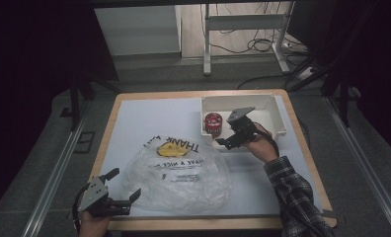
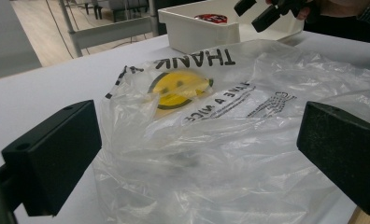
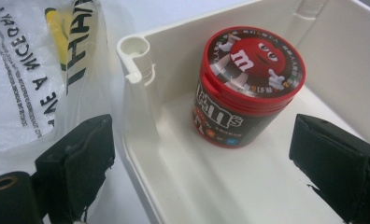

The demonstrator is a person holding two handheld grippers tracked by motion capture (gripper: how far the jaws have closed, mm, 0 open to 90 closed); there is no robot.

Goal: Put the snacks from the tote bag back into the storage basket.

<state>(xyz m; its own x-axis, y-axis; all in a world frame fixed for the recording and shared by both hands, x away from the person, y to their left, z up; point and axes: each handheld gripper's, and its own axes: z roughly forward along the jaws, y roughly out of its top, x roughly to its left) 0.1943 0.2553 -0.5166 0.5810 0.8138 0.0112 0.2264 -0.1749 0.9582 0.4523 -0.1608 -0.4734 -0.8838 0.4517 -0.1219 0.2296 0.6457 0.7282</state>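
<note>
Here the right tongs (image 1: 231, 139) hover at the rim of the white bin (image 1: 277, 114) in the upper right of the high view, spread wide and holding nothing, their tips aimed at the red candy tub (image 1: 213, 123) that stands upright in the bin's left end. The step in hand looks like the reach for that tub, with the plastic bag (image 1: 176, 173) as its likely destination. In the right gripper view the tub (image 3: 248, 88) sits in the centre of the frame, close to the bin's corner post (image 3: 134, 51), with one jaw outside the bin wall at lower left and the other over the bin floor at lower right; so the next move probably calls for shifting the tongs inward until both jaws straddle the tub, then lowering and closing on its sides below the lid. The left tongs (image 1: 119, 190) rest at the lower left of the high view, also spread and empty, just beside the bag's near edge. The left gripper view shows the bag (image 2: 230, 130) lying crumpled and mostly flat between the jaws, its yellow smiley print (image 2: 178, 88) facing up, and no clear opening that I can tell, so the bag's mouth may need lifting first. That view also catches the right tongs (image 2: 262, 14) at the top edge, above the bin (image 2: 197, 30), while the high view alone lays out the whole surface (image 1: 134, 118).
</note>
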